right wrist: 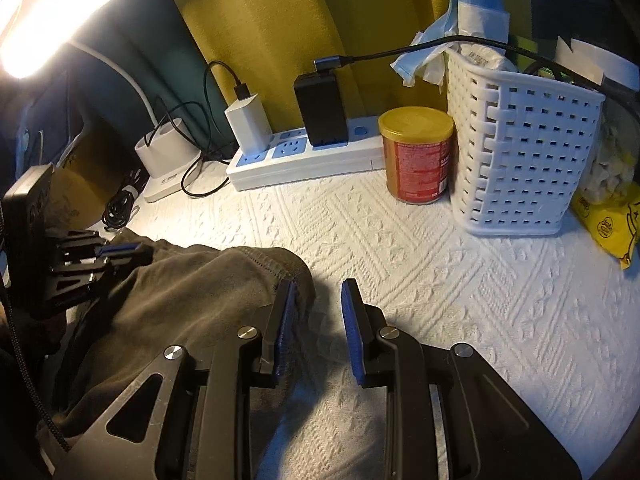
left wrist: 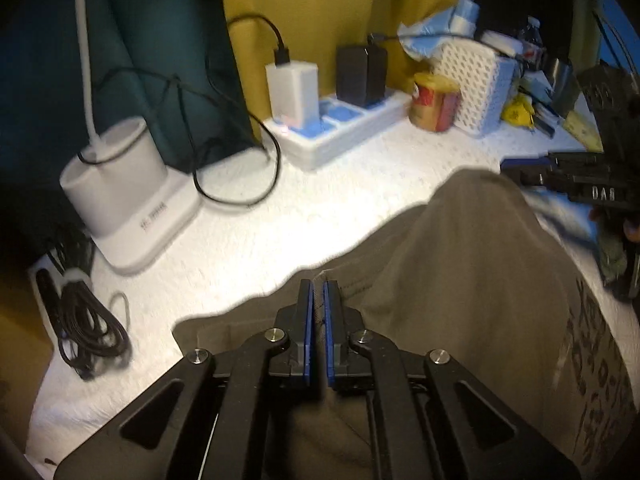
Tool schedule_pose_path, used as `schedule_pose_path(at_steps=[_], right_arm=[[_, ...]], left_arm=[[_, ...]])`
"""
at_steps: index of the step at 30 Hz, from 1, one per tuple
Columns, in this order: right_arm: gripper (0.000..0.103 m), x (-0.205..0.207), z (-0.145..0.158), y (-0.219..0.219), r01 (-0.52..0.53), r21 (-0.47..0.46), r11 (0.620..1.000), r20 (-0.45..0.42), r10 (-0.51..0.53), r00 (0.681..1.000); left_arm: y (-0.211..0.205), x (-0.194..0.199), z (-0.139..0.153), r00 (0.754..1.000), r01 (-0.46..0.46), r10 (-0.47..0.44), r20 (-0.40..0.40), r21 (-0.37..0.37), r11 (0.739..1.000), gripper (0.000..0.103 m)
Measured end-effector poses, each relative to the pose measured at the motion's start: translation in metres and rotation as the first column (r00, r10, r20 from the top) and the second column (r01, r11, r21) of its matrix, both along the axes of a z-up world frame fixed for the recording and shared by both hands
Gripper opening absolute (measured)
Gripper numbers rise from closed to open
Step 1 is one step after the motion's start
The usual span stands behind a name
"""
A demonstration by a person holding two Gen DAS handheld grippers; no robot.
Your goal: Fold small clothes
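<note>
An olive-grey garment with dark printed lettering lies on the white textured cloth. My left gripper is shut on the garment's edge; a thin strip of fabric shows between the blue pads. It also shows at the left of the right wrist view, holding the garment. My right gripper is open just past the garment's rounded corner, its left finger touching the fabric, nothing between the pads. It appears at the right edge of the left wrist view.
Along the back stand a white lamp base, a power strip with chargers, a gold-lidded can, a white woven basket and a yellow bag. A coiled black cable lies left. The lamp head glares.
</note>
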State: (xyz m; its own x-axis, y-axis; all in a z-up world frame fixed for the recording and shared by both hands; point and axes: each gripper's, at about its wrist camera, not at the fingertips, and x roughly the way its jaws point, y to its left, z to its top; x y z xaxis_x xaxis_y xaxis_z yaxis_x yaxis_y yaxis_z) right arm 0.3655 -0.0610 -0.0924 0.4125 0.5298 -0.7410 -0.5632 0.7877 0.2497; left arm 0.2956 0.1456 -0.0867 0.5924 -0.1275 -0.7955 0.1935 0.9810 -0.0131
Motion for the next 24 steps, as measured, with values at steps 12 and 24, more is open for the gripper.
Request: schedule_pose_path(at_steps=[12,24], right_arm=[[0.037,-0.003,-0.006,0.002,0.007,-0.011,1.0,-0.01,-0.007,1.0],[0.044,-0.003,-0.01,0.0,0.021,0.001,1.0,-0.028,-0.021,0.999]], left_arm=[[0.017,-0.012,0.022,0.993,-0.115,0.116,0.011,-0.063,0.991,0.059],[0.001,-0.042,-0.002,0.997,-0.064,0.06,-0.038,-0.115,0.991,0.007]])
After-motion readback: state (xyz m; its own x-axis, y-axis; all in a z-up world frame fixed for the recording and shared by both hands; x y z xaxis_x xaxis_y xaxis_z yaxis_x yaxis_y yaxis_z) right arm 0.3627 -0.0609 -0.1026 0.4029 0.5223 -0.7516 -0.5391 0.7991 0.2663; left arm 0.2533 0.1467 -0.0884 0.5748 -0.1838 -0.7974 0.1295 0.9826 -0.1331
